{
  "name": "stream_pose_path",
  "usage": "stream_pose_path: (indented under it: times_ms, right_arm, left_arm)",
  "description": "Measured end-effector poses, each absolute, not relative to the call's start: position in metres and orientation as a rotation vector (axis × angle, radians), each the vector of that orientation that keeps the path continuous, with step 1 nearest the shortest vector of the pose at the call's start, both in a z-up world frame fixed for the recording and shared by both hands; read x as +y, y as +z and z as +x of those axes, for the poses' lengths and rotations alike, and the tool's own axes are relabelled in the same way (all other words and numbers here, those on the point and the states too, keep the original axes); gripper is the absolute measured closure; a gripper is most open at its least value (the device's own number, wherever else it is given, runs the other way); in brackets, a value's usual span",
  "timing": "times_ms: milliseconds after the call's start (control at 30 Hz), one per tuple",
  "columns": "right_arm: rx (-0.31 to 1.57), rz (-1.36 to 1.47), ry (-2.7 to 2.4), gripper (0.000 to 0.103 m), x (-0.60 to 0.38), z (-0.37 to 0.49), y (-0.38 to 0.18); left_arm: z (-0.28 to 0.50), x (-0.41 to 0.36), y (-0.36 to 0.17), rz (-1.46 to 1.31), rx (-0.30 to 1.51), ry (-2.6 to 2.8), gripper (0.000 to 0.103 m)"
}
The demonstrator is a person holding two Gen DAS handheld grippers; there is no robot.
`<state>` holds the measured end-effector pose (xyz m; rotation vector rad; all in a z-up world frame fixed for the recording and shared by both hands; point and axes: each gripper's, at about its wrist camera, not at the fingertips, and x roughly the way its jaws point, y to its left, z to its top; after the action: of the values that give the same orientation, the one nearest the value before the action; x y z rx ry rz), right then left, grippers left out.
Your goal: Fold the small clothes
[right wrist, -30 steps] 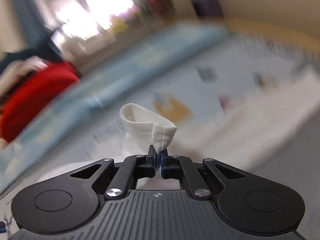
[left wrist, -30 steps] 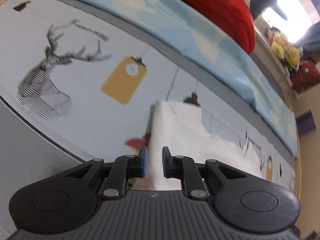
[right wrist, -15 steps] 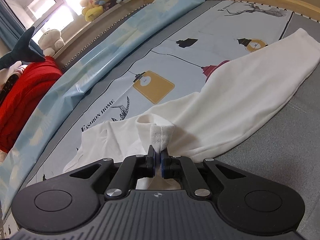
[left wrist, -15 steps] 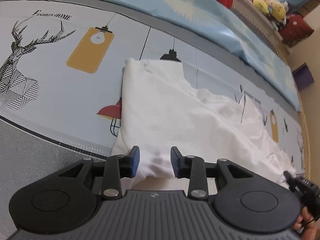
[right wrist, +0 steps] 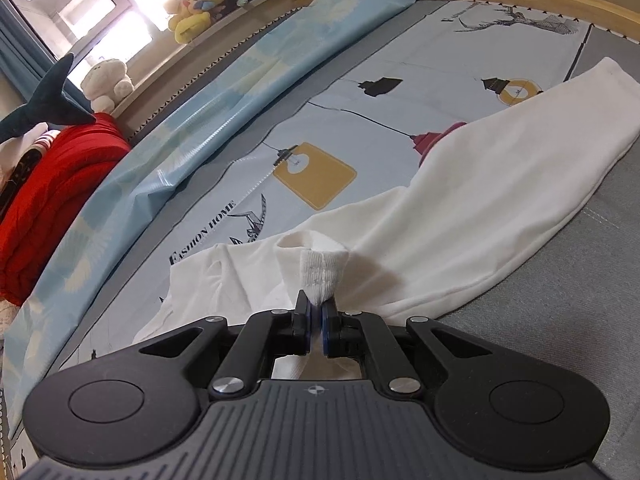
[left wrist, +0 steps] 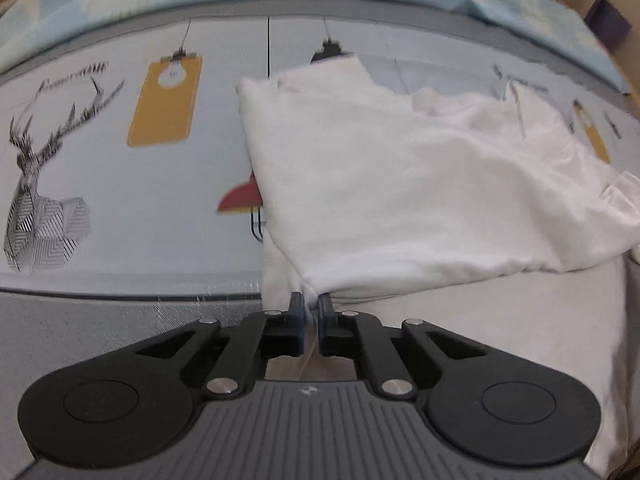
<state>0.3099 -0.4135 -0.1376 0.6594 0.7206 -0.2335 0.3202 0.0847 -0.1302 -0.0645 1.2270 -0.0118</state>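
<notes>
The left tongs (left wrist: 311, 303) have just closed on the shirt's (left wrist: 400, 192) near corner, the right tongs (right wrist: 316, 307) pinch its cuff (right wrist: 322, 270), garment stretching away lengthwise across the bed (right wrist: 568, 344)

Bed sheet (left wrist: 120, 208) left of white shirt (left wrist: 380, 184) is bare, free passage. Far side blocked: folded blue cover (right wrist: 224, 92), red blanket (right wrist: 52, 184), plush toys (right wrist: 200, 4) on sill.
</notes>
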Motion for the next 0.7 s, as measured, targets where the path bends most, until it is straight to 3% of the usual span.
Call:
stream_pose_path:
  times_ms: [167,267,367,467,600,700]
  right_arm:
    - [0.513,0.739,-0.116,0.099,-0.411,0.295,-0.118]
    - [0.664,0.691,-0.211,0.096,-0.409,0.305,-0.130]
    - [0.919,0.649,-0.407,0.083,-0.416,0.311,-0.166]
    - [0.870,0.659,-0.416,0.083,-0.420,0.308,-0.160]
    - [0.674,0.639,-0.365,0.083,-0.416,0.299,-0.132]
    - [0.718,0.710,-0.306,0.080,-0.422,0.303,-0.142]
  left_arm:
    - [0.313,0.093,-0.109,0.052,1.192,-0.020,0.098]
    - [0.310,0.090,-0.117,0.167,1.241,-0.058,0.098]
    - [0.304,0.088,-0.123,0.210,1.276,-0.079,0.094]
    - [0.307,0.097,-0.109,0.079,1.217,-0.082,0.084]
    - [0.313,0.101,-0.094,-0.095,1.135,-0.116,0.084]
    - [0.317,0.094,-0.114,-0.063,1.201,-0.106,0.084]
